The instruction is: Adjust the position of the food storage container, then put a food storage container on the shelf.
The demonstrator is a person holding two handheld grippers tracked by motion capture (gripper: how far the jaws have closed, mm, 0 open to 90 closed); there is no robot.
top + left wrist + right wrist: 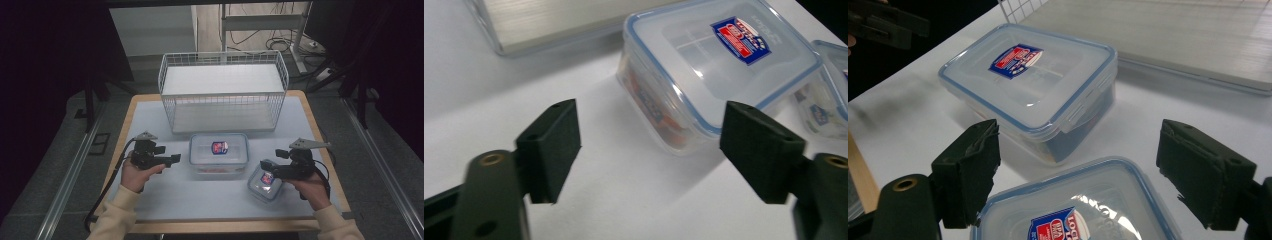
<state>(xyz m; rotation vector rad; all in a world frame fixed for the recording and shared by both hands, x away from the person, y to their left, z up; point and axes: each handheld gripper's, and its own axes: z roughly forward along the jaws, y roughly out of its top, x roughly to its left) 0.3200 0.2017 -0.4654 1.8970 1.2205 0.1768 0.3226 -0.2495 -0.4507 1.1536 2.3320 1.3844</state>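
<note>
Two lidded plastic containers: a large one [219, 154] mid-desk, a small one [1083, 210] cut off near the right edge. One wire basket [223, 90]. Left gripper [651, 150] and right gripper [1078, 172] both gape wide, holding nothing.

A white wire basket [223, 92] stands at the far side of the counter [150, 115], open at the top, with a pale flat panel [222, 79] laid across its upper part. The counter has a light wooden rim [127, 117] round a white top. Behind it, on the grey floor [60, 145], lie tangled cables [270, 42] beside the white legs of a metal frame [260, 22]. Metal rails [70, 175] run along the floor at either side.
</note>
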